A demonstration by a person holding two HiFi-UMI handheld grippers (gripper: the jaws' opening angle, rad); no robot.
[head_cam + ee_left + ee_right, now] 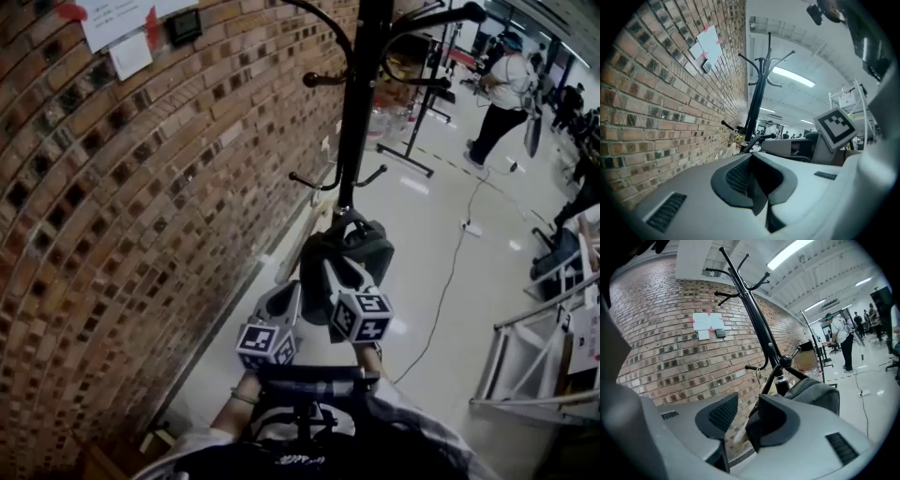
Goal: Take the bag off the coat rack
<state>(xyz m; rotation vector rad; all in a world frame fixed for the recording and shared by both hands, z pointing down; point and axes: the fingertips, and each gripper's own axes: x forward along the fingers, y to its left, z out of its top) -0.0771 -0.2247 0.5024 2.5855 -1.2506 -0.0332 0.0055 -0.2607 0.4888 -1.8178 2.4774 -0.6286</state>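
Note:
A black coat rack (359,103) stands against the brick wall. A dark grey bag (364,246) hangs low on it, by the lower hooks. My right gripper (337,270) reaches up to the bag from below. In the right gripper view the right gripper (739,422) is open, with the wall showing through the gap. The bag (819,394) bulges just behind its right-hand jaw, under a hook of the rack (757,315). My left gripper (287,298) sits lower and to the left, apart from the bag. Its pads meet, so the left gripper (757,185) is shut on nothing, and the rack (757,101) rises ahead of it.
The brick wall (141,206) runs close along the left, with papers (117,28) pinned high up. A cable (450,272) trails over the pale floor. A metal frame (539,356) stands at the right. A person (502,89) and another stand (422,103) are farther back.

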